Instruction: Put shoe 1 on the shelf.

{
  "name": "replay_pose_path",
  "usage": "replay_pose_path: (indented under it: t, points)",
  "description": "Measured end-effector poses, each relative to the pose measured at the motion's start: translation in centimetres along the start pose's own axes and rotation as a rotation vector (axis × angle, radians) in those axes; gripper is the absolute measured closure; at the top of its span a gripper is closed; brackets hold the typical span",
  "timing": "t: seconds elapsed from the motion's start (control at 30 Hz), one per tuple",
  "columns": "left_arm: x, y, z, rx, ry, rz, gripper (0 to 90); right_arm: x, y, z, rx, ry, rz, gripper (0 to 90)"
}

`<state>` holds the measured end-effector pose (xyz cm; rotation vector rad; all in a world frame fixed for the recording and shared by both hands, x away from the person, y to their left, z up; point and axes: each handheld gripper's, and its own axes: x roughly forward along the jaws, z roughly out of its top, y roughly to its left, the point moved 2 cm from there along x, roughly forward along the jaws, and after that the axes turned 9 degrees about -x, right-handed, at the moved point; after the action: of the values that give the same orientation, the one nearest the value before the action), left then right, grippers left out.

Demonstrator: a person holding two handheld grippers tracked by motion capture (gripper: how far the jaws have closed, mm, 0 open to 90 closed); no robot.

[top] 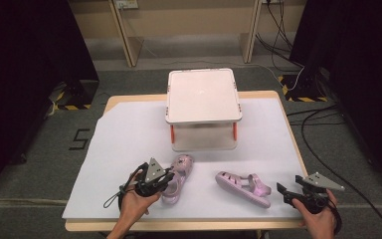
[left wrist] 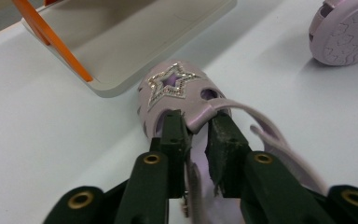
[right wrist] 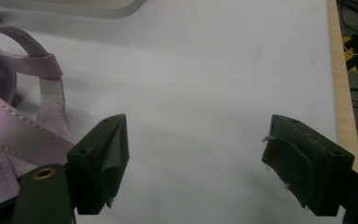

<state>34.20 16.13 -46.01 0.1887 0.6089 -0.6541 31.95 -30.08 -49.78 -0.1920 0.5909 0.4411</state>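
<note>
Tabletop [top: 129, 129] under a white sheet, with a white two-tier rack [top: 203, 94] on orange posts standing at its far middle; both its tiers look bare.

Two pink kids' sandals lie on the near half, well apart from each other. Left sandal [top: 178, 177] lies toe toward the rack, star on the toe cap; right sandal [top: 243, 188] lies on its side near the front edge, sole showing in the left gripper view.

Left gripper [top: 165, 178]: jaws clamped on the left sandal's upper just behind the star; a fold of strap is pinched between the pads [left wrist: 175, 135]. Sandal seems to rest on the sheet, not lifted yet.

Right gripper [top: 284, 191]: jaws wide apart, nothing between them, held just beside the right sandal's heel end; its ankle strap sits next to the left-hand pad [right wrist: 103, 158] in its own view.

Read: grasp step on the left sandal is done. Next likely a lift and carry to the rack, keeping the grip firm since it's a thin strap and the shoe could swing or slip. Right needs to close on its sandal's heel strap.
</note>
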Motion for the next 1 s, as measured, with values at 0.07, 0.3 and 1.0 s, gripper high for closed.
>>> replay_pose_path:
  t: [0.07, 0.3, 1.0]
  points:
    - [-0.1, 0.0, 0.1, 0.004, -0.002, -0.007, 79.5, 0.0, 0.0, 0.0, 0.0, -0.002, 0.001, 22.0]
    - [-1.9, 0.5, 1.3, 0.014, -0.043, -0.034, 81.6, 0.1, 0.1, 0.0, 0.001, 0.002, 0.001, 22.2]
    - [-7.6, 1.7, 8.3, 0.033, -0.147, -0.062, 81.6, 0.5, -0.1, 0.2, 0.01, 0.0, 0.01, 22.8]
